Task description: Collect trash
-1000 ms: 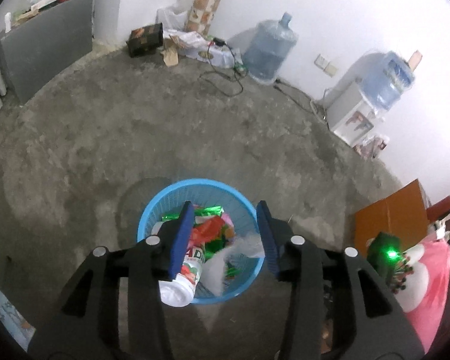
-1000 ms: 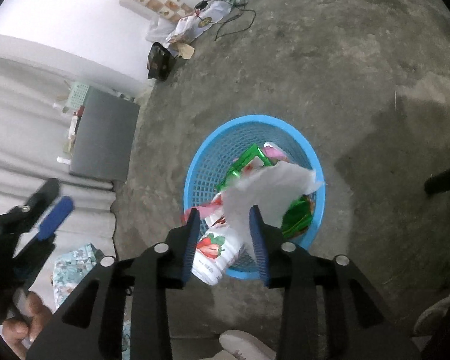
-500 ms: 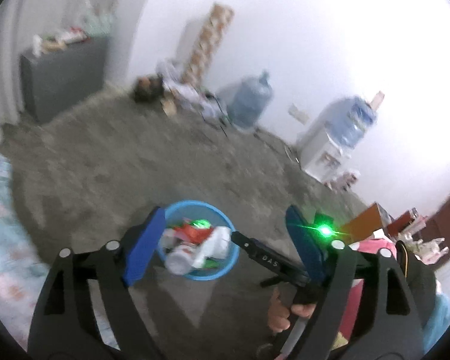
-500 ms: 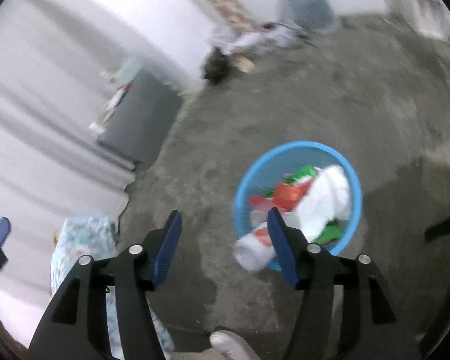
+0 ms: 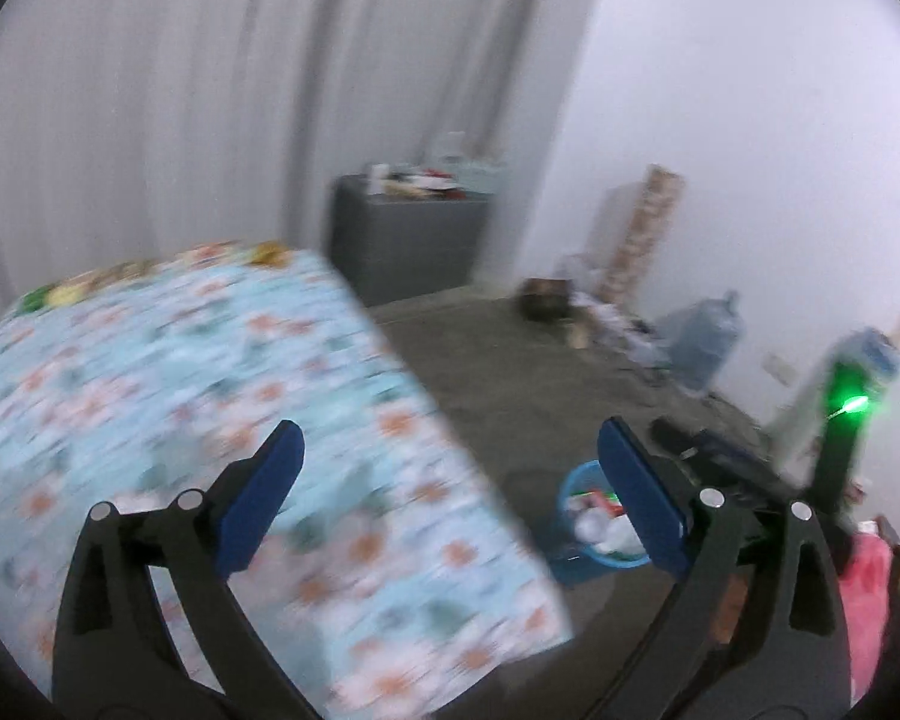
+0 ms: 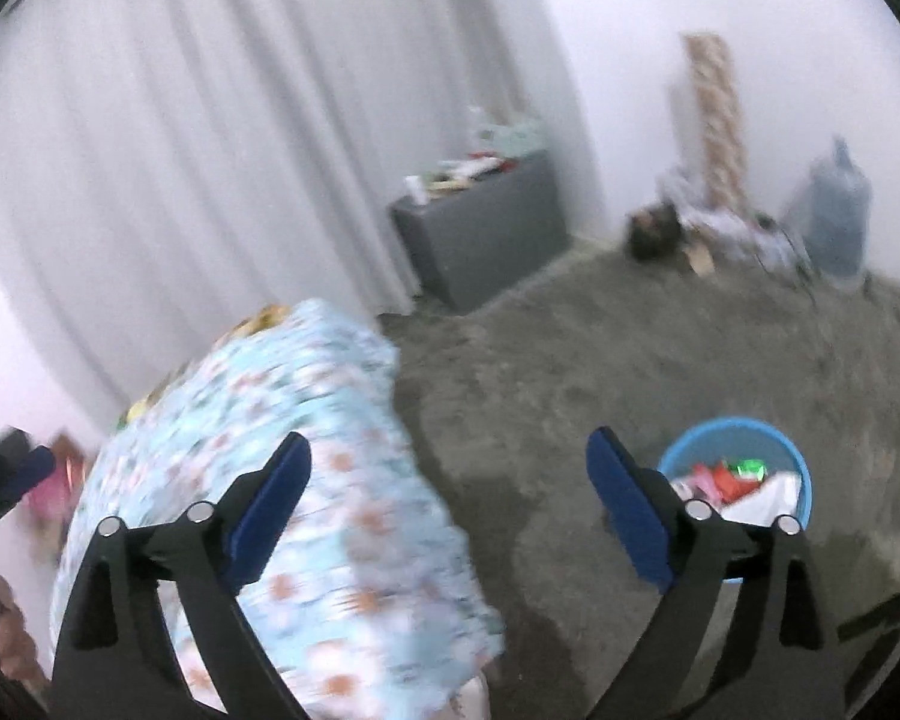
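Trash (image 6: 744, 483): is being held inside the blue basket (image 6: 732, 435), heaped to the rim; a white wrapper, red and green packets are being shown, blurred.
Blue basket: is being kept on the grey floor (image 6: 660, 360), at the right of both views; in the left wrist view the blue basket (image 5: 570, 483) is being partly hidden behind the right finger.
Left tool (image 5: 450, 492): is being held released, with blue pads spread wide and nothing between them.
Right tool (image 6: 453, 501): is being held released as well, with nothing gripped.
Worktop (image 5: 210, 420): is being covered by a light blue flowered cloth, at the near left under both tools.
Grey cabinet (image 6: 486, 228): is being seen far off by the white curtain (image 6: 210, 120), clutter on top.
Water jug (image 6: 837, 216): is being kept at the far right wall.
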Demonstrator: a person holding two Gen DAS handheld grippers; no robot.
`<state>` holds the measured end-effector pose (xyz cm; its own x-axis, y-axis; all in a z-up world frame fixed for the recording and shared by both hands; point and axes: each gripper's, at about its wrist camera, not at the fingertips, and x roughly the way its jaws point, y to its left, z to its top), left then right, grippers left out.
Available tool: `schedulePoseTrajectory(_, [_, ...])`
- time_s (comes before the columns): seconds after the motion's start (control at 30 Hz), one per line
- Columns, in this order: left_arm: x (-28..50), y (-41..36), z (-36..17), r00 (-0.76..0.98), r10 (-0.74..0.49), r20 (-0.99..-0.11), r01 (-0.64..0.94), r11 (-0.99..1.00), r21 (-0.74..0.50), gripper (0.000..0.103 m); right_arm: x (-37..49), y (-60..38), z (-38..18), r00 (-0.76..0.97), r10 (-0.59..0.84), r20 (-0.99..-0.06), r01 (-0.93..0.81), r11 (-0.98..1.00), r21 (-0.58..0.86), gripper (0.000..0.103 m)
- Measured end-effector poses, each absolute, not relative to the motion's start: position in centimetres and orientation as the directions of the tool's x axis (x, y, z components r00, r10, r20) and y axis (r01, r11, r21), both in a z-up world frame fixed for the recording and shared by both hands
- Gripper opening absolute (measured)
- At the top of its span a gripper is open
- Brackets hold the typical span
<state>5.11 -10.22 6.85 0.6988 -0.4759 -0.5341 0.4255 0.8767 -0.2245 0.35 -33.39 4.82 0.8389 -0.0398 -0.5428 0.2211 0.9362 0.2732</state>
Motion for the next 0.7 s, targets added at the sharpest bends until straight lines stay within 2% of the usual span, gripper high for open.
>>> schedulePoseTrajectory(0.1, [3.7,-7.4,5.8,0.748,-0.355,-0.56,0.333,0.932,-0.145,0.094,-0.3,-28.8,6.5,0.838,-0.003,-0.546,0.15,0.963,0.224,0.096])
schedulePoseTrajectory(0.17, [3.1,-5.7,5.0,0.772,-0.292,-0.565,0.284,0.953,-0.103,0.094,-0.7,-26.3,7.2,0.83,-0.027,-0.556,0.148,0.974,0.173,0.096])
schedulePoseTrajectory(0.27, [1.5,-2.9,4.0,0.82,-0.177,-0.545,0.191,0.981,-0.033,0.094,-1.6,-22.5,7.7,0.831,-0.069,-0.553,0.132,0.988,0.075,0.096])
schedulePoseTrajectory(0.43, [0.4,0.3,3.5,0.864,-0.059,-0.5,0.078,0.997,0.016,0.094,-2.0,-18.9,7.5,0.806,-0.156,-0.571,0.149,0.987,-0.059,0.097])
schedulePoseTrajectory(0.57, [0.7,2.0,3.0,0.822,-0.089,-0.562,0.057,0.996,-0.074,0.094,-3.3,-17.6,6.6,0.796,-0.243,-0.555,0.189,0.97,-0.154,0.096])
schedulePoseTrajectory(0.7, [0.7,2.6,1.6,0.767,-0.159,-0.621,0.04,0.979,-0.201,0.094,-4.7,-17.4,5.0,0.76,-0.3,-0.577,0.235,0.954,-0.186,0.097])
